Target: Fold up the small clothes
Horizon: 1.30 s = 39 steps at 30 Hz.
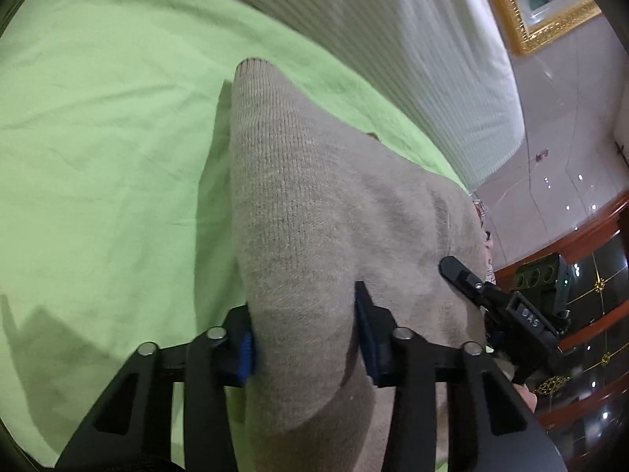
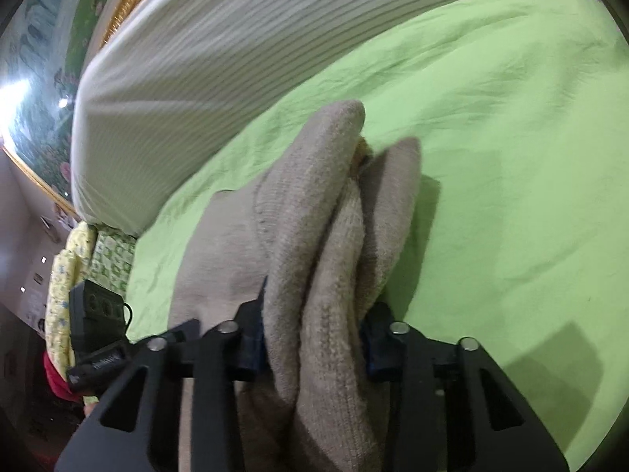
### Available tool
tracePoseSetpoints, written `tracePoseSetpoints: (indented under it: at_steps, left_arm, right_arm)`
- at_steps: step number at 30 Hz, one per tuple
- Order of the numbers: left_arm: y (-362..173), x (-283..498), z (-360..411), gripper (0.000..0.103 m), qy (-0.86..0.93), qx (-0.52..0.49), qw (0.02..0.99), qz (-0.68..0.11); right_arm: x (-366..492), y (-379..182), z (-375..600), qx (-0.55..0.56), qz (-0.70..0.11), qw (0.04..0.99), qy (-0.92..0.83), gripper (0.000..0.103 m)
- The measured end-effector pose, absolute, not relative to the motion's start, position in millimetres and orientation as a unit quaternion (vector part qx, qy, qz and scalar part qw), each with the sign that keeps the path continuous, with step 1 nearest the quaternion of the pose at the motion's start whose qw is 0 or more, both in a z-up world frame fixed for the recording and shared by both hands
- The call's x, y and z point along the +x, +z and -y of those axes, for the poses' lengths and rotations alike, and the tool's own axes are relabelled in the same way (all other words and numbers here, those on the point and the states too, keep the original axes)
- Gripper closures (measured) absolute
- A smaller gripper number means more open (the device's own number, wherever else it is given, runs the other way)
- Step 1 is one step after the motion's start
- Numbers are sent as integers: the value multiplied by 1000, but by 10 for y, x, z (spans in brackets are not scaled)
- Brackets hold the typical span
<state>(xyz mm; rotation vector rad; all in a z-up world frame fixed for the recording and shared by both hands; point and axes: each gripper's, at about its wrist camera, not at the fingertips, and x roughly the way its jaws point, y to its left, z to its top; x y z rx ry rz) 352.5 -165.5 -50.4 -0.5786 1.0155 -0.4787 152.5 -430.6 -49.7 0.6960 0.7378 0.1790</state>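
Left wrist view: left gripper [image 1: 304,338] clamps the beige knit garment [image 1: 314,204] above the green sheet [image 1: 98,137]; right gripper [image 2: 314,338] pinches bunched layers. Soft, light, limp knit — grip edges or corners, never mid-panel.

Fuzzy matt knit garment [image 1: 314,216], creased matt cotton-like green sheet [image 1: 98,137], seemingly glossy gilt frame [image 1: 523,19].

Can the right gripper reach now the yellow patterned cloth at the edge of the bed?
Probably not: the right gripper has its jaws shut on the beige knit garment, and the yellow patterned cloth lies off to its left, behind the left gripper.
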Motion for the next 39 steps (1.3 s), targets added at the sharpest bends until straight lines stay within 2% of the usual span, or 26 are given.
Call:
tracePoseSetpoints:
  at_steps: [3, 6, 11, 16, 22, 26, 29, 31, 33, 36, 38, 39]
  left_arm:
    - [-331, 3346, 1559, 65, -225, -271, 814, -462]
    - [-66, 2971, 1299, 66, -205, -257, 838, -436]
    - [165, 2399, 574, 66, -183, -285, 846, -411]
    - [265, 1761, -97, 66, -146, -271, 861, -404]
    - [40, 1400, -691, 66, -112, -270, 865, -408]
    - [-326, 1434, -863, 65, -94, -265, 858, -430]
    - [-488, 1448, -851, 58, -90, -263, 859, -431]
    - [-536, 1423, -899, 51, -89, -274, 856, -430]
    - [-501, 1383, -870, 48, -80, -272, 857, -430]
    - [-435, 1159, -893, 45, -71, -250, 866, -428]
    - [-368, 984, -839, 37, -57, -228, 871, -431]
    - [-314, 866, -816, 37, -55, -215, 876, -428]
  right_arm:
    - [1405, -353, 4207, 362, -331, 864, 113, 70]
    - [1320, -147, 3896, 339, -334, 870, 130, 70]
    - [1191, 34, 3290, 338, -328, 862, 189, 70]
    - [1199, 81, 2551, 321, -336, 850, 251, 71]
    - [1373, -193, 1970, 316, -366, 825, 292, 71]
    - [1501, -394, 1810, 295, -386, 824, 291, 71]
    - [1549, -547, 1818, 274, -402, 833, 263, 70]
    - [1584, -618, 1860, 284, -413, 828, 252, 65]
    - [1565, -627, 1869, 282, -423, 829, 233, 48]
    - [1452, -492, 1925, 277, -414, 842, 206, 43]
    - [1304, -362, 2014, 269, -399, 855, 193, 40]
    - [1245, -311, 2034, 264, -393, 861, 188, 39]
